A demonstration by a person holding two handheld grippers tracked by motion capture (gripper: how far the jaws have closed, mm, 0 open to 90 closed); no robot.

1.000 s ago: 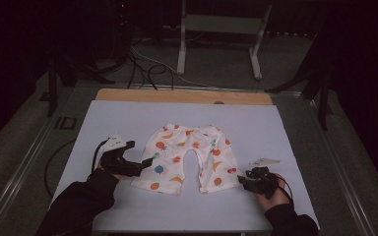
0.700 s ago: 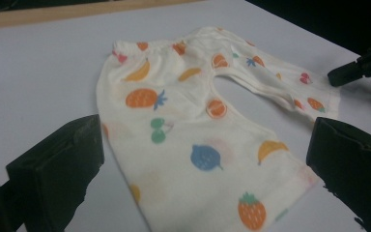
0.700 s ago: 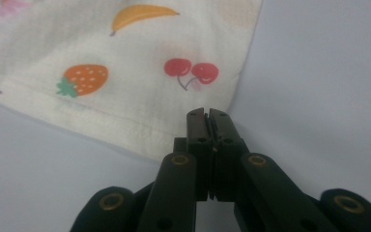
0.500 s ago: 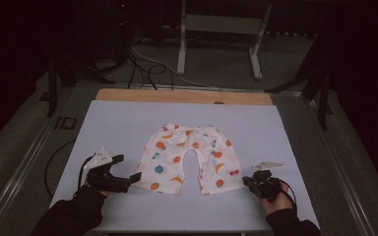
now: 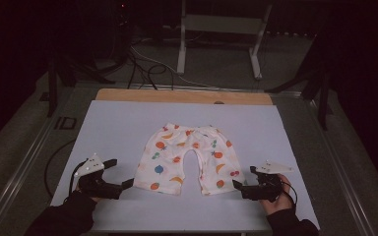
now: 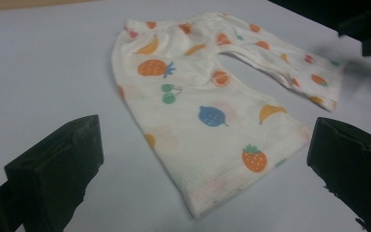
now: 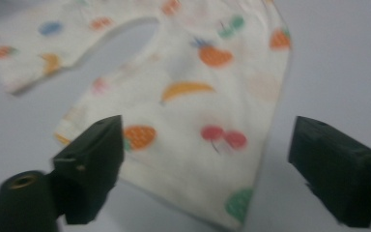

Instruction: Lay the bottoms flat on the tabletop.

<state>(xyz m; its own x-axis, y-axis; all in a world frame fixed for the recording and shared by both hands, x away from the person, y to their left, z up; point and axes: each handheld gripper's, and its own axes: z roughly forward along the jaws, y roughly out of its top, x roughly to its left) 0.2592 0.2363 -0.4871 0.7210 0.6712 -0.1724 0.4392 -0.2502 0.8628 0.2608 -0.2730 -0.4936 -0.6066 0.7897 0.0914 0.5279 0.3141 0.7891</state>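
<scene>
We see the fruit-print shorts (image 5: 187, 158) lying flat in the middle of the pale tabletop (image 5: 118, 123), waistband at the far side and both leg hems toward the near edge. Our left gripper (image 5: 123, 186) rests on the tabletop just left of the near left leg hem, its jaws spread wide with nothing between them, apart from the cloth. Our right gripper (image 5: 236, 186) sits just right of the near right leg hem, its jaws having just been opening and now released, with the hem's corner lying before them but not pinched.
</scene>
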